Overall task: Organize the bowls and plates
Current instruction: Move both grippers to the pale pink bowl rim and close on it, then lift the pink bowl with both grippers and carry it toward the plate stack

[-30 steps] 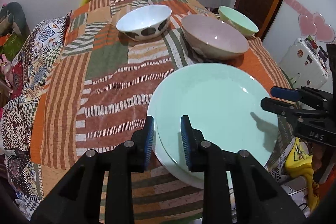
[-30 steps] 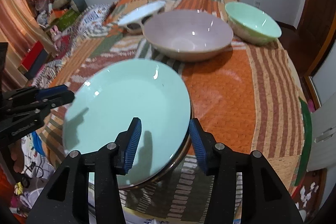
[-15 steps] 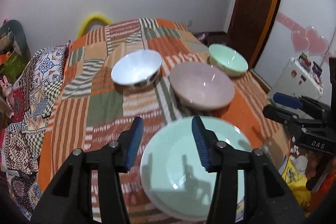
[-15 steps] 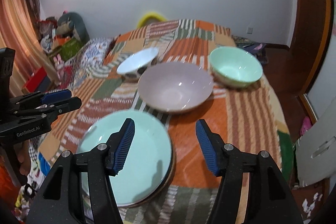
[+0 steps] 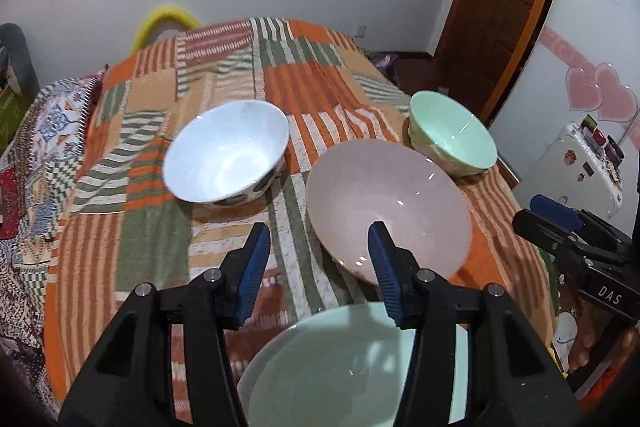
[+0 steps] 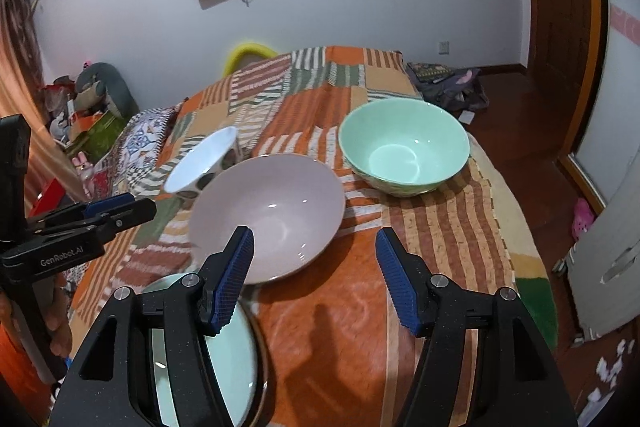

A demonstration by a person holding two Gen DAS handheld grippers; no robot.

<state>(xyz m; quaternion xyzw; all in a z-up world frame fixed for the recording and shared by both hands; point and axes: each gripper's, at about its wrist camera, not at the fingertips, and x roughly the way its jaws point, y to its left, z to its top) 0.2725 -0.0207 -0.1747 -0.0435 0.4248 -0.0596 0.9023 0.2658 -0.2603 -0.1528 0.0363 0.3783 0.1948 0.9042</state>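
both claws, left claw [image 5: 318, 269] and right claw [image 6: 314, 277], gape above the patchwork bedspread [image 5: 300, 83] near a wooden door [image 5: 500, 7].

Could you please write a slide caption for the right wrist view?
Open right tool above the patchwork bedspread, facing pink bowl and green bowl.

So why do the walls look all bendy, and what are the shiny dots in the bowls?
Left wrist view: the fisheye lens curves the door frame. Right wrist view: the white dots in the pink bowl and green bowl are lamp glare; the white bowl looks slightly blurred.
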